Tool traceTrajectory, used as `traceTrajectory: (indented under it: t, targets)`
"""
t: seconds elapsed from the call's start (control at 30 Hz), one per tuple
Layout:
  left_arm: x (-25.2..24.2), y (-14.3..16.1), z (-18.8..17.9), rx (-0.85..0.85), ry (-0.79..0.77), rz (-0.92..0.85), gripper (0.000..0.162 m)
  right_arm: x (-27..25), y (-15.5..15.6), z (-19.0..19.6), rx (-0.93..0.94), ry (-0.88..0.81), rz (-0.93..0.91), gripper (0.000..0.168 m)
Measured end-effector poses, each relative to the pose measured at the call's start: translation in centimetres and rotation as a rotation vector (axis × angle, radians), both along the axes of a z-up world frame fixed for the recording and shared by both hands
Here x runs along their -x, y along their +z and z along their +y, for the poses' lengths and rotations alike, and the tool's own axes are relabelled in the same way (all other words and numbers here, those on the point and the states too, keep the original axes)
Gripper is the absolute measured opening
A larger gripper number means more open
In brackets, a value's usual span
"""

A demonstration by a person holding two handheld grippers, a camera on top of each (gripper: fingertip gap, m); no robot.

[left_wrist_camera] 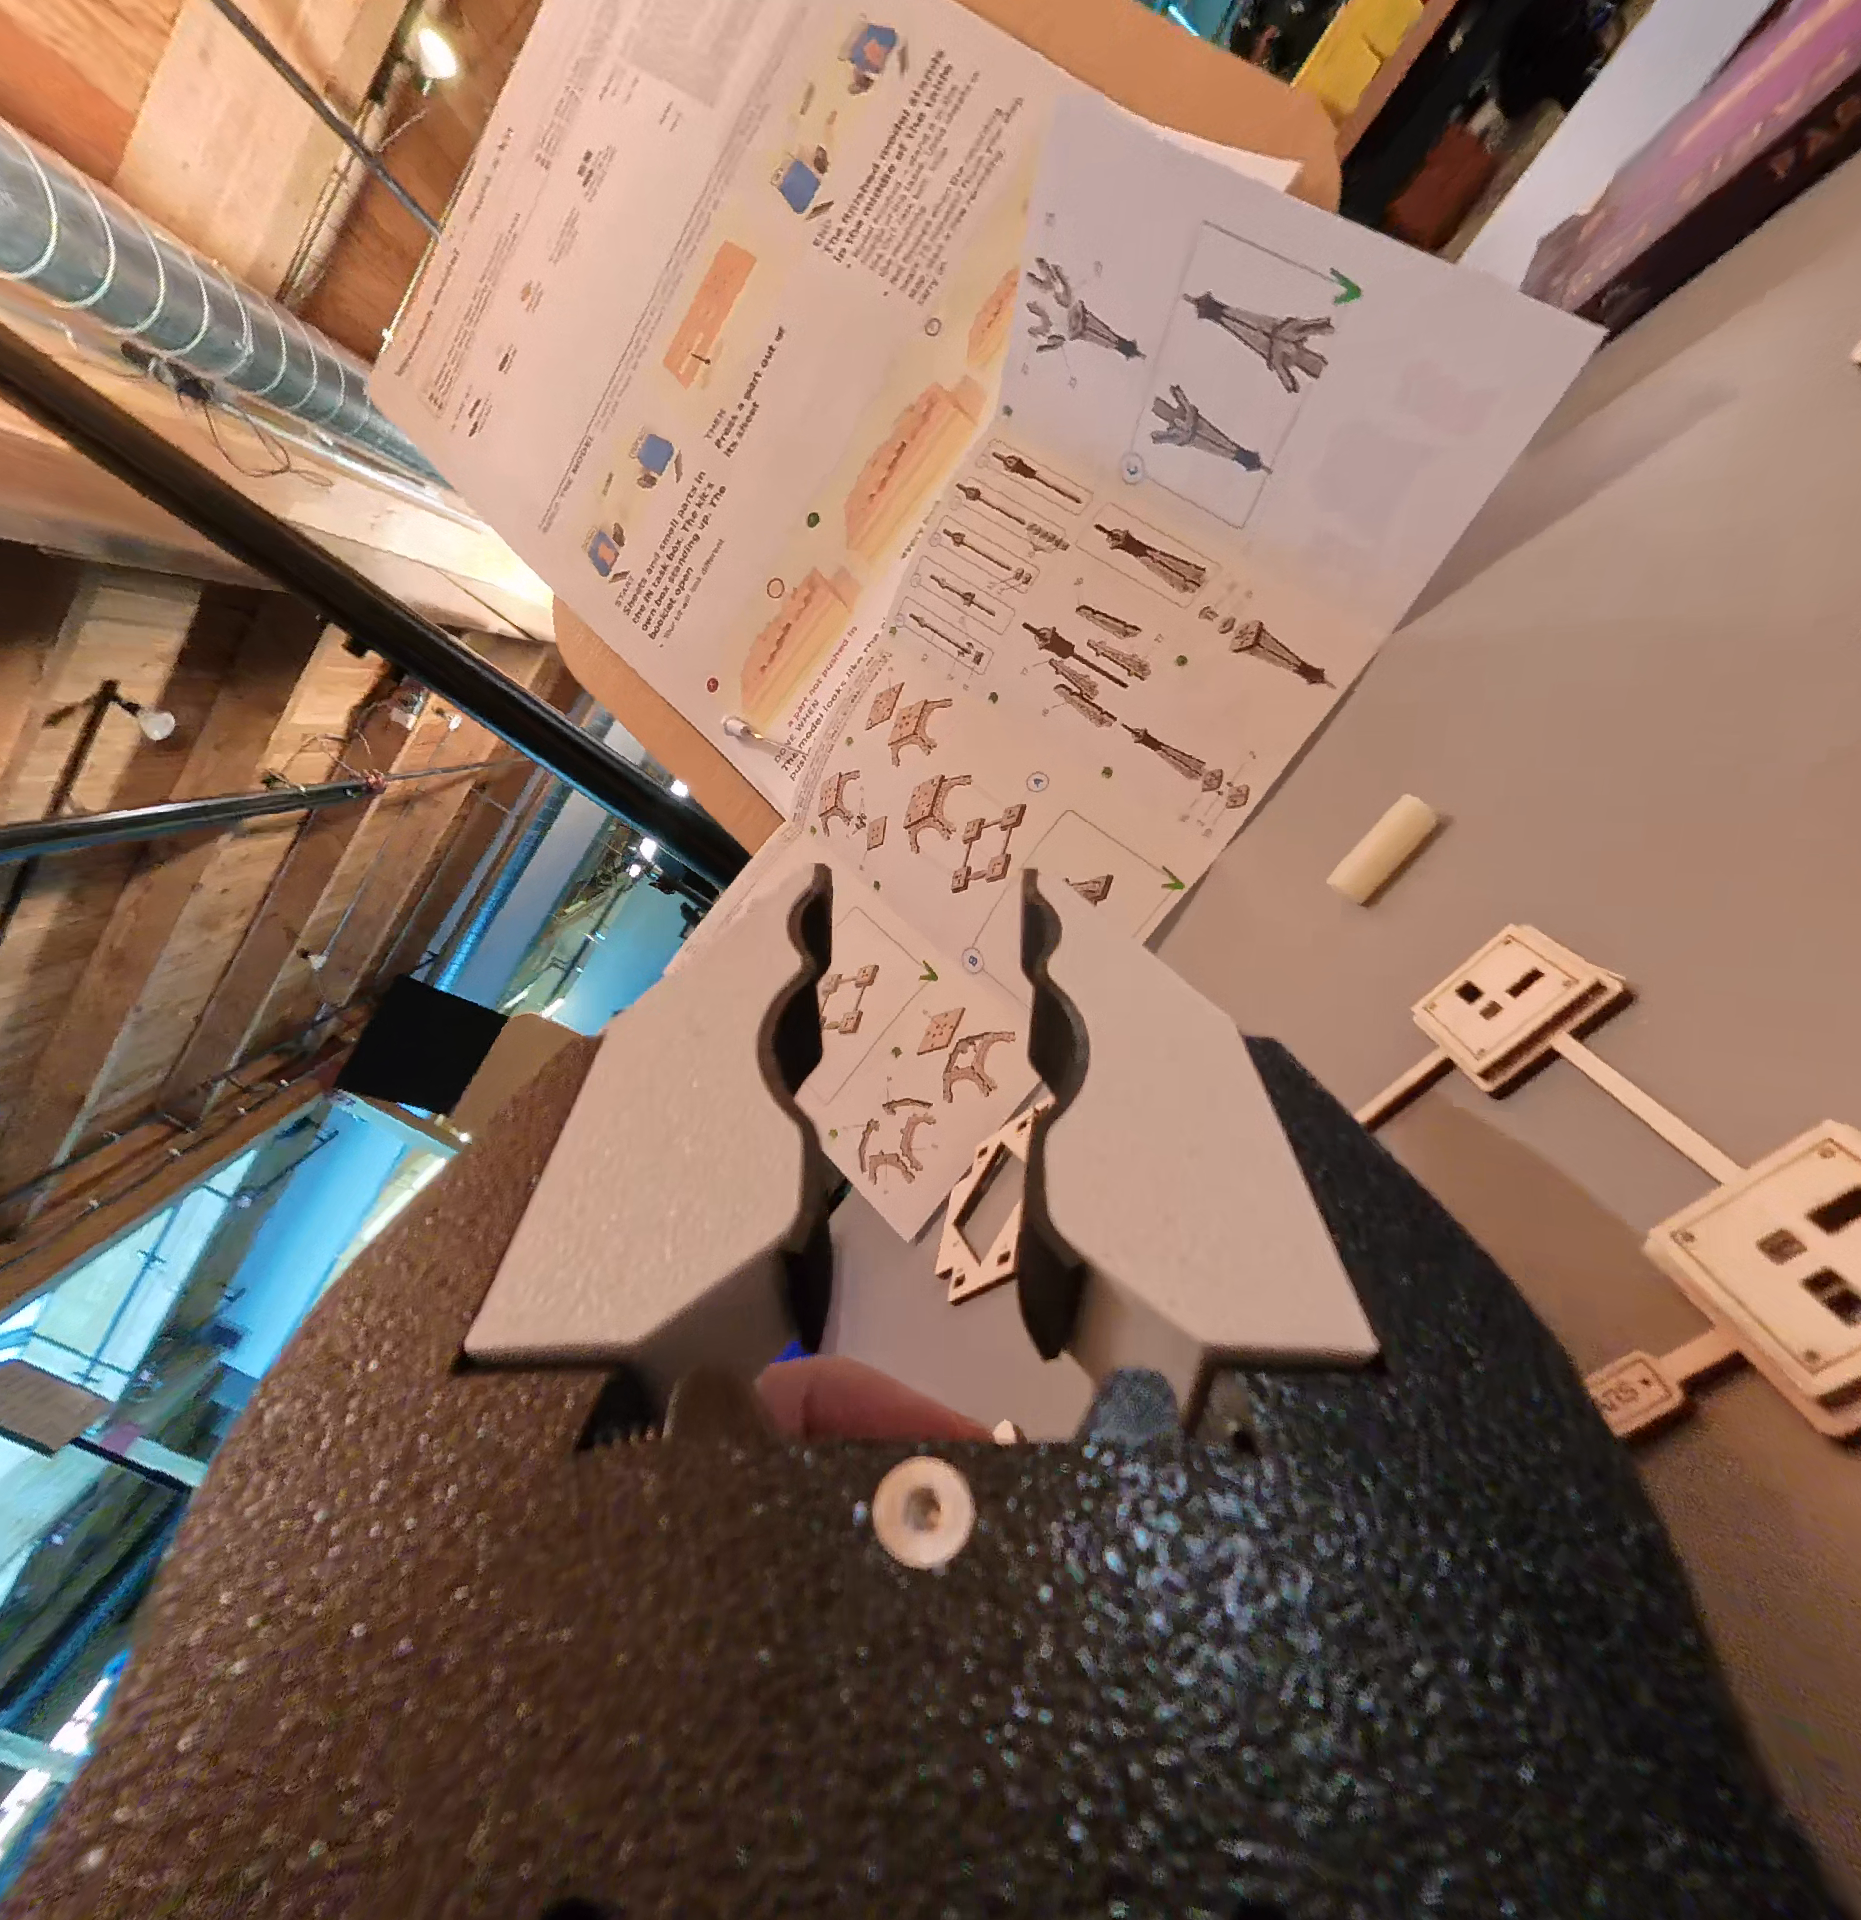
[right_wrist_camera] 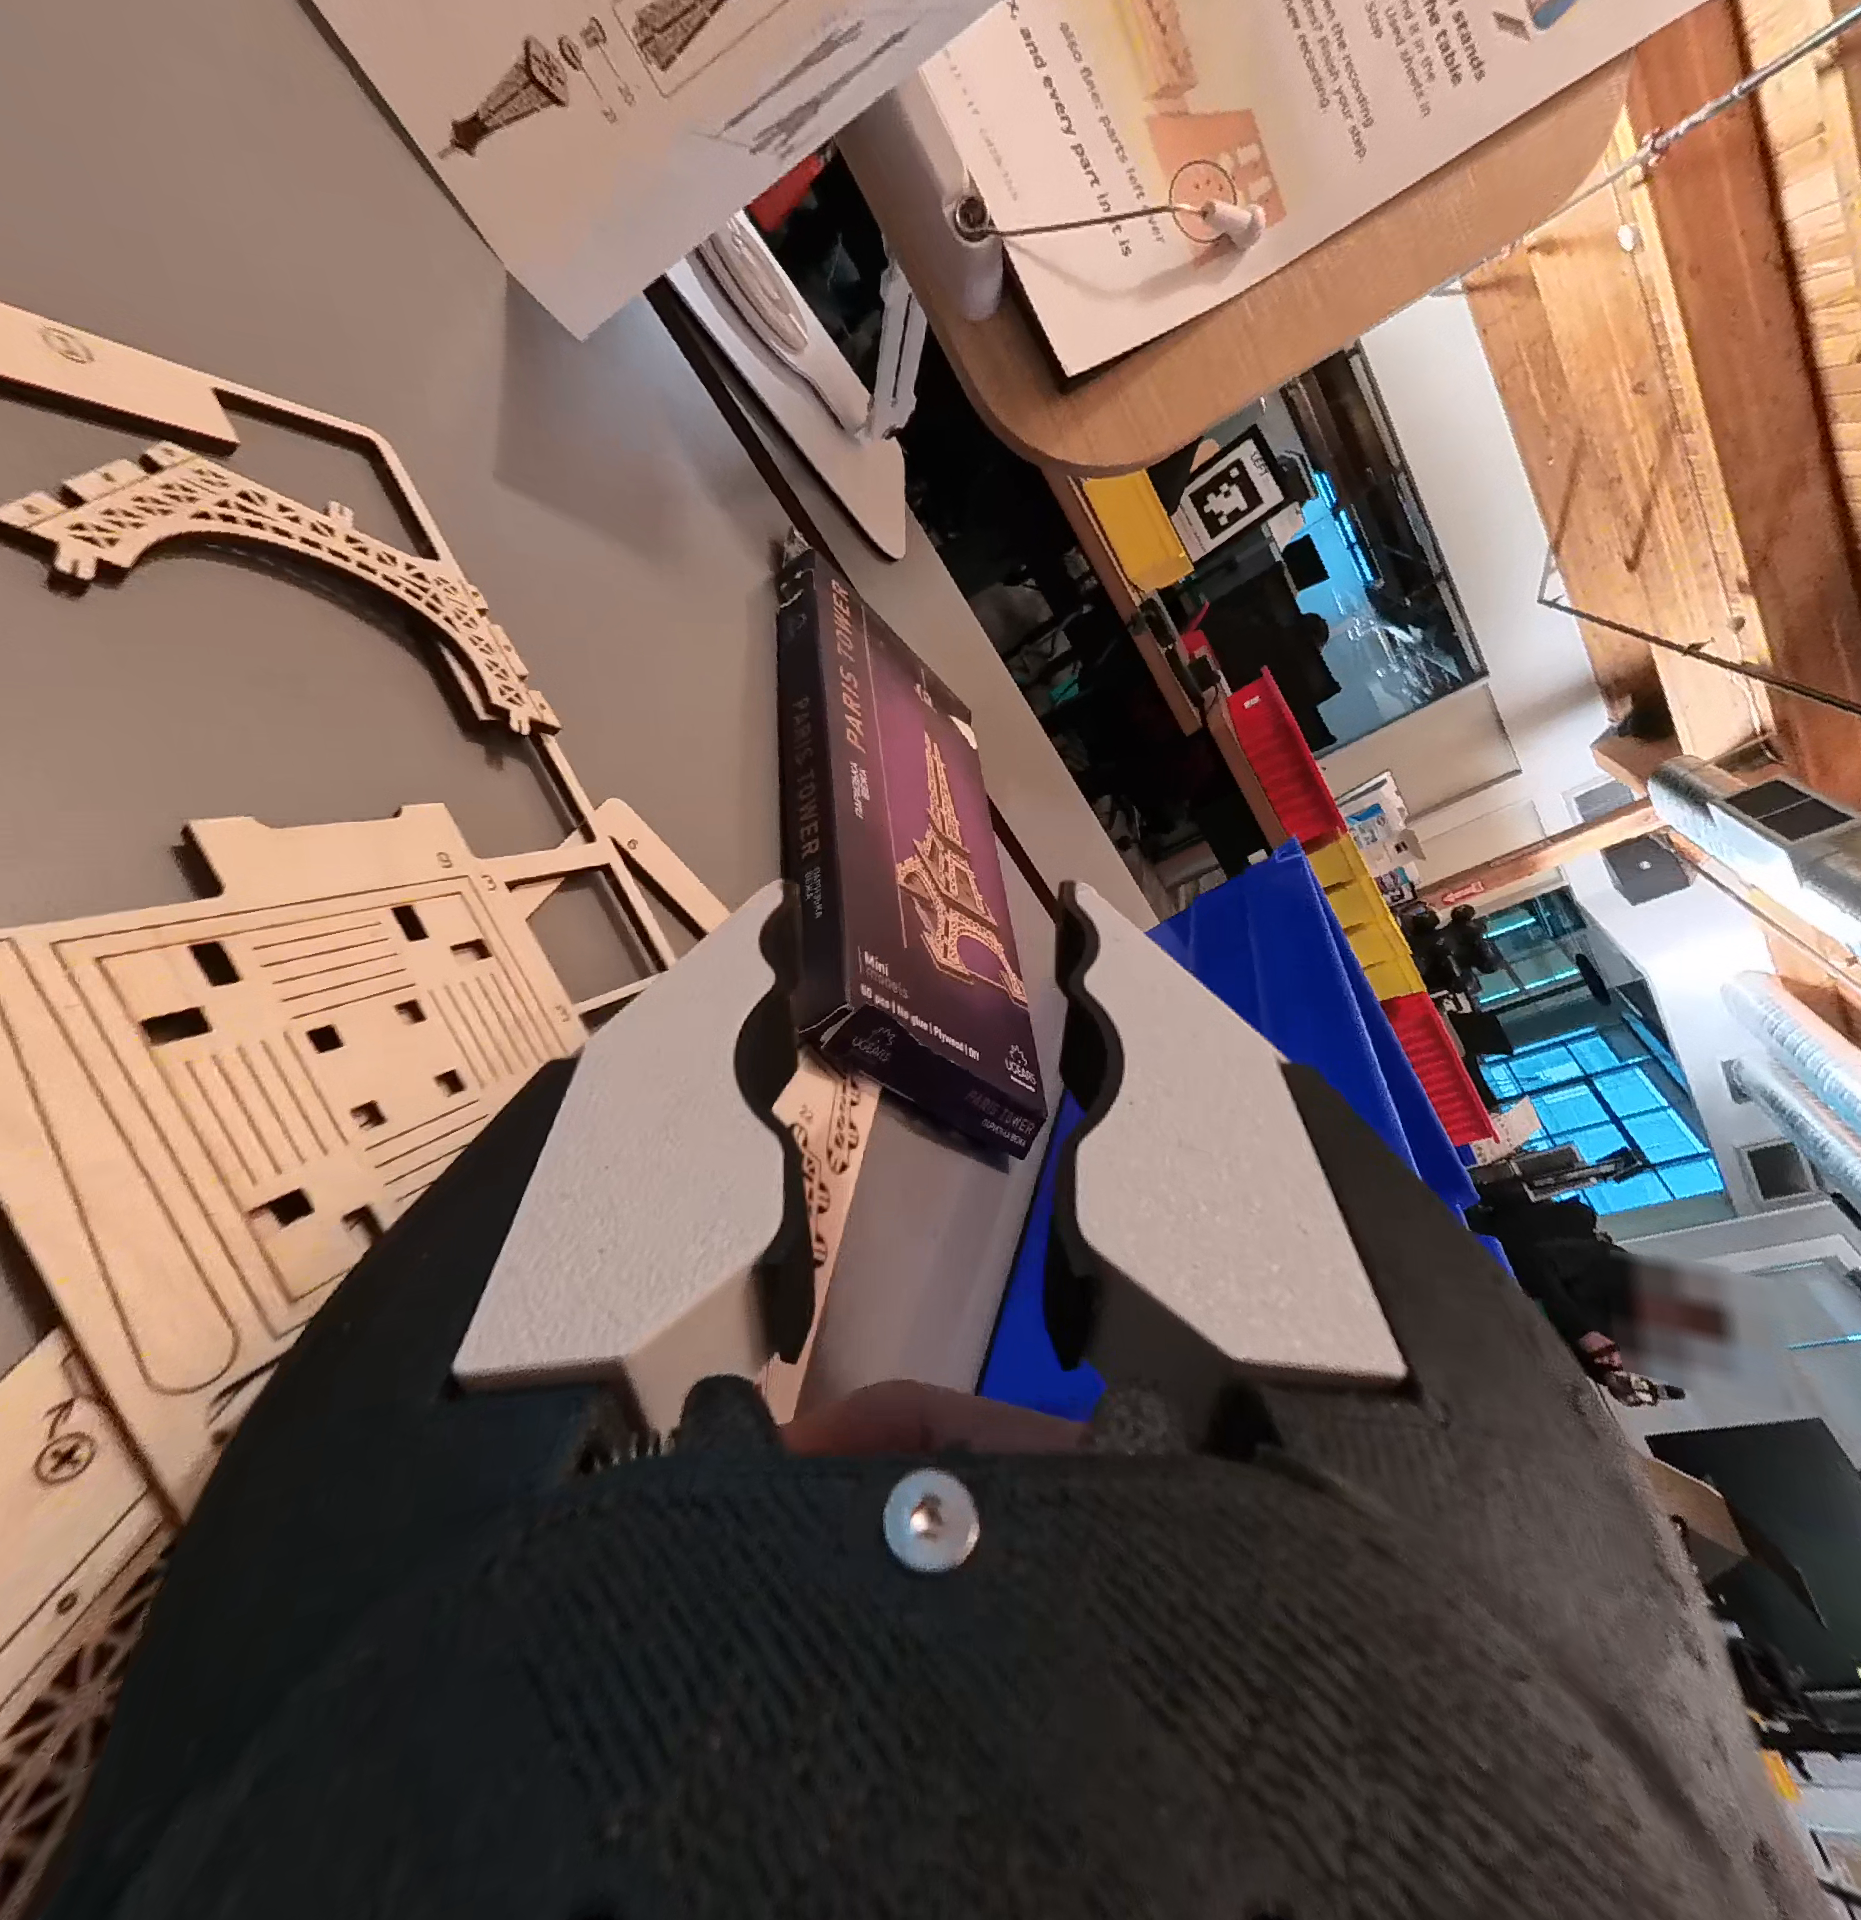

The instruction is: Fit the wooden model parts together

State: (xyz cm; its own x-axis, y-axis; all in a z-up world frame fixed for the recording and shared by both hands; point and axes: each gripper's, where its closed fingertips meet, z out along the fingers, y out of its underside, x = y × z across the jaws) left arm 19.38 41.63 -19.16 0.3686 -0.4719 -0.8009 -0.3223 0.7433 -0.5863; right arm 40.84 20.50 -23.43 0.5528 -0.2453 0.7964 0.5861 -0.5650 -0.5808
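Hovering empty with jaws spread, the left gripper (left_wrist_camera: 926,1039) is facing the instruction sheet (left_wrist_camera: 1061,623) and square wooden parts (left_wrist_camera: 1508,1008) on the grey table (left_wrist_camera: 1632,727), while the right gripper (right_wrist_camera: 921,1049), likewise spread, is facing the dark model box (right_wrist_camera: 905,862) beside cut plywood sheets (right_wrist_camera: 282,1039).

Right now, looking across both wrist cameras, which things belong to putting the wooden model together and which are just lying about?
For the job:
- joined square base plates
- small flat frame piece
- arched lattice leg
- slotted plywood sheet
- assembly diagram sheet
- left gripper and right gripper, both open and empty

Just lying about:
- kit box
- small cream cylinder
- blue bin
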Motion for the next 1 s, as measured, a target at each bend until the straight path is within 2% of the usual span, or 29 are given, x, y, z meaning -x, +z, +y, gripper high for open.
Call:
traceTrajectory:
  t: [0.37, 0.5, 0.6, 0.73, 0.83, 1.0]
  targets:
    - [-0.6, -0.5, -1.0, -0.061, -0.029, 0.046, 0.033, 0.3, 0.6, 0.3, -0.002, 0.028, -0.055, 0.047]
    - [0.0, 0.5, -1.4, 0.023, -0.069, -0.033, 0.033, 1.2, 1.2, 0.1, 0.03, 0.062, -0.165, 0.048]
    - [0.3, 0.6, -0.5, 0.023, -0.021, -0.039, 0.033, 1.5, 1.5, 0.2, -0.028, 0.08, -0.099, 0.047]
    - [0.4, 1.0, -0.1, 0.035, -0.013, -0.068, 0.032, 1.1, 1.6, 0.2, 0.013, 0.071, -0.163, 0.047]
    - [0.9, 1.6, 0.1, 0.034, 0.005, -0.102, 0.031, 0.0, 1.2, -0.6, 0.015, -0.007, -0.109, 0.048]
    - [1.3, 2.0, 0.5, 0.073, 0.006, -0.144, 0.031, -0.7, 1.5, -0.9, -0.001, -0.022, -0.112, 0.047]
